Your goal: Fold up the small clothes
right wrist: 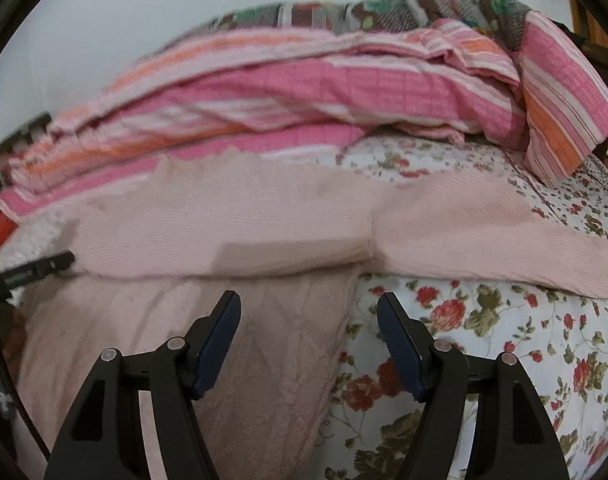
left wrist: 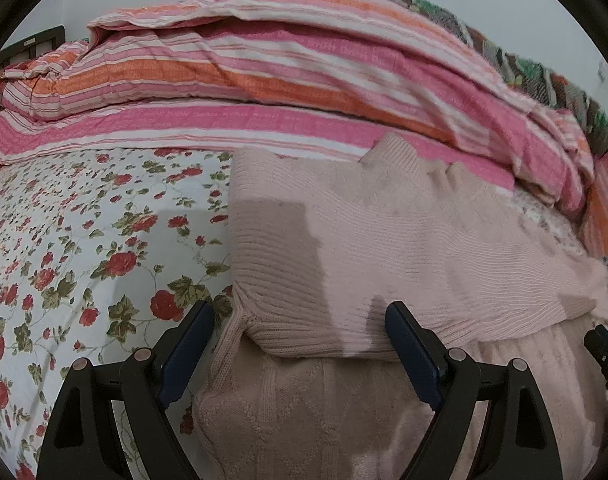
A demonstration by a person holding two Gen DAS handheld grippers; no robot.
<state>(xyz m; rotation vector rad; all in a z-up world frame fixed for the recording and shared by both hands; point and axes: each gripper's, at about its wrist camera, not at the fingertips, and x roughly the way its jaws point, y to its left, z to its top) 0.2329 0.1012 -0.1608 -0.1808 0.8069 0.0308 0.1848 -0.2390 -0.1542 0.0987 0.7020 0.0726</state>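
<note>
A pale pink knitted sweater (left wrist: 384, 248) lies on the floral bedsheet (left wrist: 71, 248), its lower part folded up over itself with the inner side showing below the fold. My left gripper (left wrist: 299, 320) is open and empty, its jaws either side of the folded left corner. In the right wrist view the sweater (right wrist: 263, 220) spreads across, one sleeve (right wrist: 504, 240) stretched out to the right. My right gripper (right wrist: 310, 312) is open and empty just above the sweater's right edge. The left gripper's tip shows at the left edge (right wrist: 35, 268).
A folded pink, orange and white striped quilt (left wrist: 283, 80) is piled along the far side of the bed, also in the right wrist view (right wrist: 304, 92). A patchwork blanket (right wrist: 384, 12) lies behind it. Floral sheet (right wrist: 504, 352) lies right of the sweater.
</note>
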